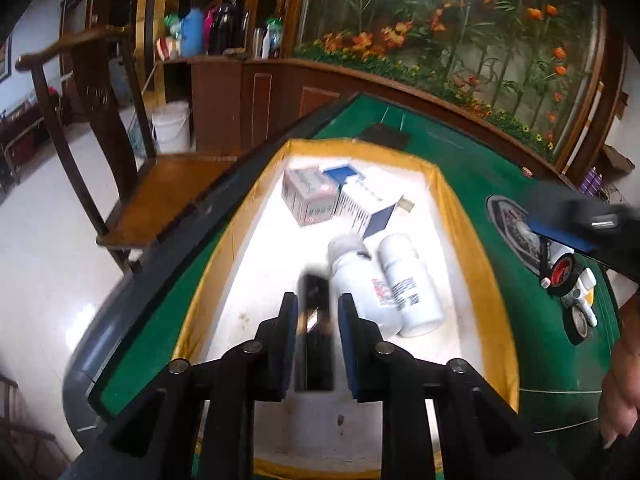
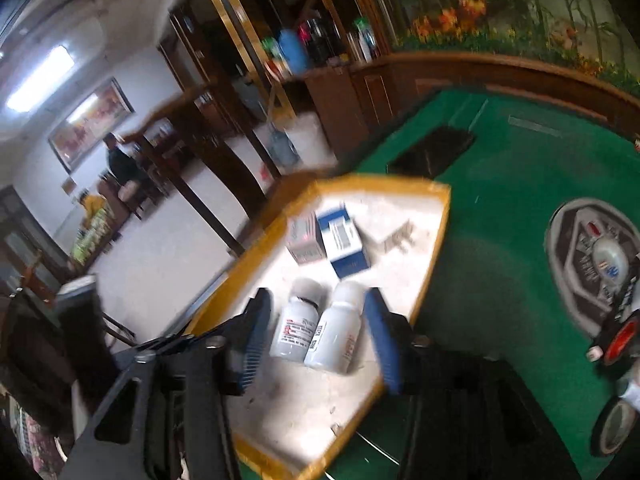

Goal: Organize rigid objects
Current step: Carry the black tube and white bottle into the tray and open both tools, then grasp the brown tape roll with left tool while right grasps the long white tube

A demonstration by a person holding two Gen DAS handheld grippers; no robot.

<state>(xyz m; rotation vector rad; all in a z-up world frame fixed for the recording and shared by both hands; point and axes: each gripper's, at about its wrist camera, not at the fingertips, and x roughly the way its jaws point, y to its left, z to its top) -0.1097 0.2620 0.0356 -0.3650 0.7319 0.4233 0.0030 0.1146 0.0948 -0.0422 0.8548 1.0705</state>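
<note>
Here, left tongs (image 1: pixel 318 312) barely parted around a black bar (image 1: pixel 316 300) (blurred), right tongs (image 2: pixel 316 334) wide, empty.

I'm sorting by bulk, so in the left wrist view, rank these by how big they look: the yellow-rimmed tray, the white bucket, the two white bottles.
1. Yellow-rimmed tray, clearly largest.
2. Two white bottles, alike.
3. White bucket, unsure because it sits farther away.

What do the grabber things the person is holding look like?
Both are black plastic. The left gripper has two flat black fingers lined with blue pads, on angled black struts joined by round silver bolts. The right gripper looks the same, and its blue pads are ridged.
</note>
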